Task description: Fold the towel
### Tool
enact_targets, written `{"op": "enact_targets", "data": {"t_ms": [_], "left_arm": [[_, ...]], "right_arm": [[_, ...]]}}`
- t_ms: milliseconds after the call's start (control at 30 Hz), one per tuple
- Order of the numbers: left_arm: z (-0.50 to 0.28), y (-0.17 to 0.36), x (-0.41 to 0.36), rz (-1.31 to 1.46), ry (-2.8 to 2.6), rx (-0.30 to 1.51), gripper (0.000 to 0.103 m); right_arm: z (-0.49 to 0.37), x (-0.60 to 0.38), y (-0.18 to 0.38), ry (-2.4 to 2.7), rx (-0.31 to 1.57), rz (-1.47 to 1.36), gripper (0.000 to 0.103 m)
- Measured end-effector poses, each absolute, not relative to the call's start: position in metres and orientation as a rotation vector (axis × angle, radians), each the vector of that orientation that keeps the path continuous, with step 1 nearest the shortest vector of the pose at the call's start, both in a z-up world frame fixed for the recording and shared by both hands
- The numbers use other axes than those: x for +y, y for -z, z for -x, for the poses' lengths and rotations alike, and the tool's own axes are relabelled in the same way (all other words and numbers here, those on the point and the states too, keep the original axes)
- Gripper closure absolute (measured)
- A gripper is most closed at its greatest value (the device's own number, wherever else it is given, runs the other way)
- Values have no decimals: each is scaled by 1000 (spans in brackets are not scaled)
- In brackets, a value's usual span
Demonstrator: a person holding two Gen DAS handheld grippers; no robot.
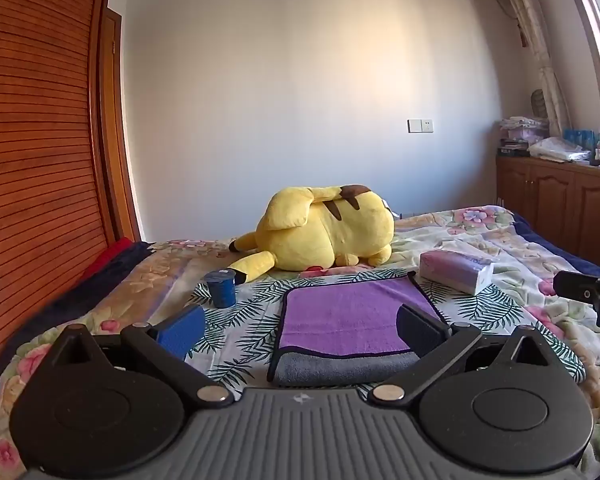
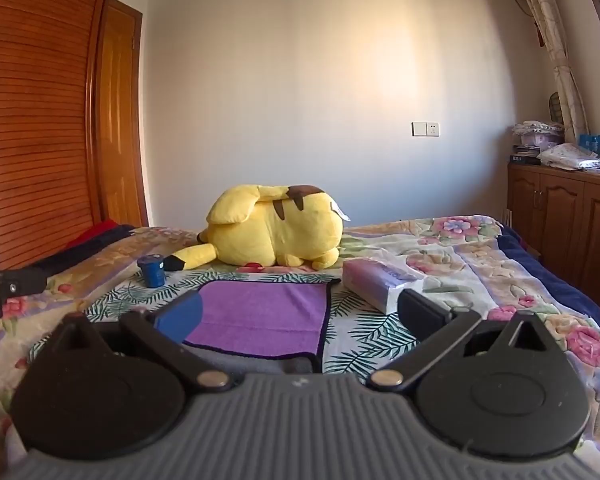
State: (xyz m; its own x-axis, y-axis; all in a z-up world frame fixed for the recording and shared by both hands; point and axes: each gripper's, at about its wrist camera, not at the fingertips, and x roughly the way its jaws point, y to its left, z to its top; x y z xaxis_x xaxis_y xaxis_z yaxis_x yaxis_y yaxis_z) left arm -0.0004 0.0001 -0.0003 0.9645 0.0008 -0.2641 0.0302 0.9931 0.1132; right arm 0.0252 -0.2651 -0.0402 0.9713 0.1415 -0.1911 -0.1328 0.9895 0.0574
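Floral bedspread [image 1: 480, 236] fills the bed, and the blue cup [image 1: 220, 289] at 10 o'clock from the towel [image 1: 348, 312] doesn't show its inside, so no idea what's in it. That towel lies flat, purple side up with a grey edge nearest the cameras, between the wide-open, empty left gripper [image 1: 300, 330] and right gripper [image 2: 300, 316]. A tissue pack [image 1: 456, 271] sits just off its 2 o'clock corner, a yellow plush toy [image 1: 324, 236] at 12, with bare bedspread along both sides.

Home bedroom — bed [image 1: 480, 240], wardrobe [image 1: 40, 140]
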Motion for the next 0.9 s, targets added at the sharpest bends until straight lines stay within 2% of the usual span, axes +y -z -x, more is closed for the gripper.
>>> {"op": "enact_targets", "data": {"t_ms": [900], "left_arm": [[1, 0, -2, -128, 13, 272, 0]], "right_arm": [[-26, -271, 41, -133, 190, -44, 0]]}}
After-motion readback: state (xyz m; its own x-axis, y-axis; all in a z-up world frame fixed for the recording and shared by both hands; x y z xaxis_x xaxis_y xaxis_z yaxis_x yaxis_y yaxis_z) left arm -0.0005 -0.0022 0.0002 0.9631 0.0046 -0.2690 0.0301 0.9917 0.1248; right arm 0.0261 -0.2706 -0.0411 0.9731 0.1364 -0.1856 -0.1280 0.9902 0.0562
